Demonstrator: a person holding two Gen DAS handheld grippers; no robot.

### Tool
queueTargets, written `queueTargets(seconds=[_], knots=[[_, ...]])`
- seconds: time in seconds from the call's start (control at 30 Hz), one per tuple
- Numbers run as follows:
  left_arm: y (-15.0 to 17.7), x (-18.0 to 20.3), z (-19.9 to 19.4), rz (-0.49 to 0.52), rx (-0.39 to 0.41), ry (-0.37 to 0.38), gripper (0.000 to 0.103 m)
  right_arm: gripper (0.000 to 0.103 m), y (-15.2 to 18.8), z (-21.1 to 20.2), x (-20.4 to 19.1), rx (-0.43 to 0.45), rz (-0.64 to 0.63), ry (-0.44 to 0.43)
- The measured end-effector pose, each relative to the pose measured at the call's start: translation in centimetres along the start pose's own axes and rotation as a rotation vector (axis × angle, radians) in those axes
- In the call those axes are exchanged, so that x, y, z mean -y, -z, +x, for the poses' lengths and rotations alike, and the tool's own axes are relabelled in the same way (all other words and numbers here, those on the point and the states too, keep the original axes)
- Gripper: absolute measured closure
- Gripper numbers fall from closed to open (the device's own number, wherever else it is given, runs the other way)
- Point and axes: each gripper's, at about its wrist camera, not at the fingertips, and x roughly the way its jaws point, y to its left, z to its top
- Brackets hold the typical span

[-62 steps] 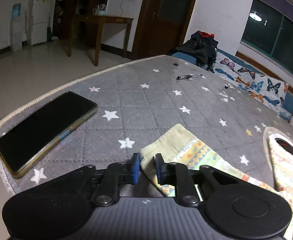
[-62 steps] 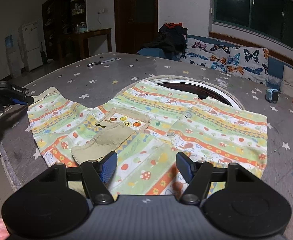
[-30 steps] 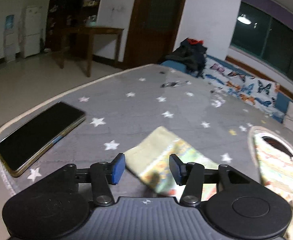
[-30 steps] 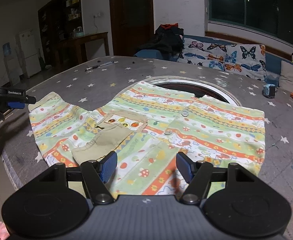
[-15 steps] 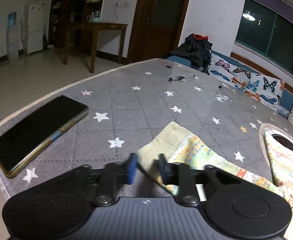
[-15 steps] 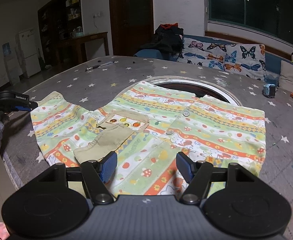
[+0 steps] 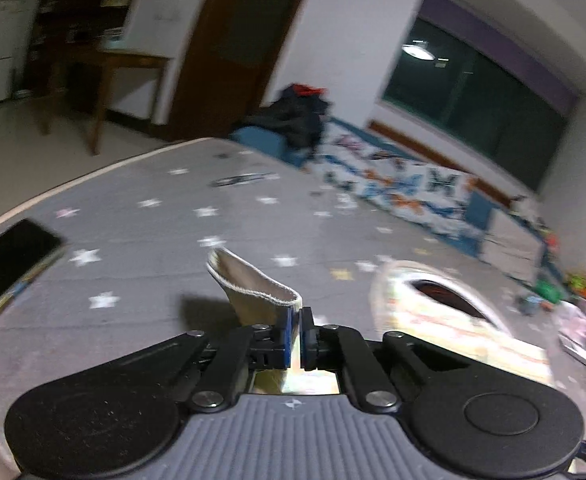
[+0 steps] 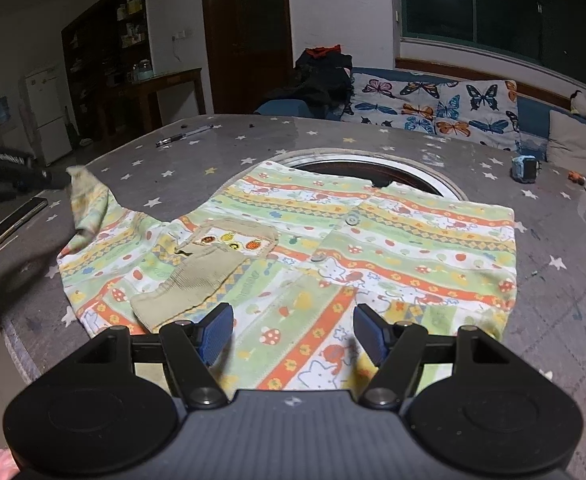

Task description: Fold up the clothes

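The patterned shirt [image 8: 333,248] lies flat at frame centre on the star-print cover [image 8: 197,168]. Its sleeve cuff [image 7: 253,284], lifted at centre-left, is clamped in the left gripper [image 7: 296,334]. The right gripper [image 8: 293,334], jaws apart and empty, hovers over the hem at lower centre. Judgement: carry the cuff across the chest, keeping the fold straight. White lettering on the left gripper is blurred, unreadable.

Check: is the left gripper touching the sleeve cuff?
Touching. In the left wrist view the left gripper is shut on the beige sleeve cuff, which stands lifted off the star-print table cover.
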Motion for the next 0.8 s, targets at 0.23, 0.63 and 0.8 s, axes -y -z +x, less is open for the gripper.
queueTargets(seconds=[0.23,0.63,0.8], knots=[[1.2,6.9,-0.6,0.101,-0.064,0.244,0.102,0.034,0.4,0.1,0.5,-0.005,0.016,0.008],[3.5,7.9,1.7,0.321,-0.044,0.020,0.086,0.031,0.5,-0.2,0.8,-0.003,0.018,0.006],[3.9,6.6,3.1,0.427,-0.005,-0.120,0.058,0.031,0.4,0.2,0.5,-0.006,0.015,-0.004]])
